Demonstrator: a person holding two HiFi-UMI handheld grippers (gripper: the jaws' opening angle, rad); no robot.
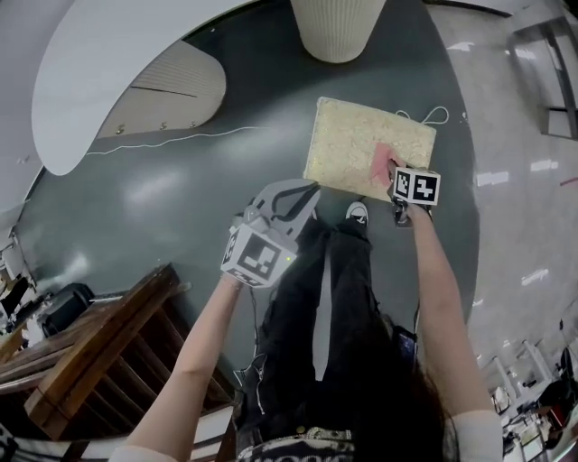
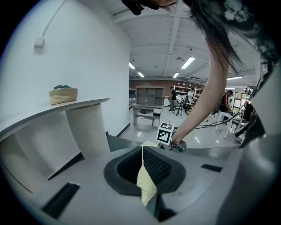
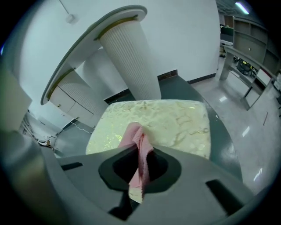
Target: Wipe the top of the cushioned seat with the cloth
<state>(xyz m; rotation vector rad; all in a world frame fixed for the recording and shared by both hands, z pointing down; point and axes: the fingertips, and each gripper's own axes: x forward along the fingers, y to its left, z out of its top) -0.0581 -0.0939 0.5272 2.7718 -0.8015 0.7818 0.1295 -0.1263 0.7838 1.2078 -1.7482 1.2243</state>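
Note:
The cushioned seat [image 1: 366, 146] is a square cream pad with a mottled gold pattern, standing on the dark floor in front of my feet. A pink cloth [image 1: 383, 161] lies bunched on its near right part, and my right gripper [image 1: 395, 180] is shut on it. In the right gripper view the pink cloth [image 3: 137, 145] runs up between the jaws and rests on the seat [image 3: 175, 121]. My left gripper [image 1: 310, 189] hangs left of the seat, off its near left corner, jaws shut on nothing. Through its narrow slit [image 2: 143, 151] a sliver of the seat shows.
A white ribbed pillar [image 1: 338, 27] stands just behind the seat under a curved white counter [image 1: 108, 63]. A white cable [image 1: 181, 137] trails over the floor. Wooden steps [image 1: 99, 352] are at the near left. The person's black-trousered legs [image 1: 316, 307] stand between the arms.

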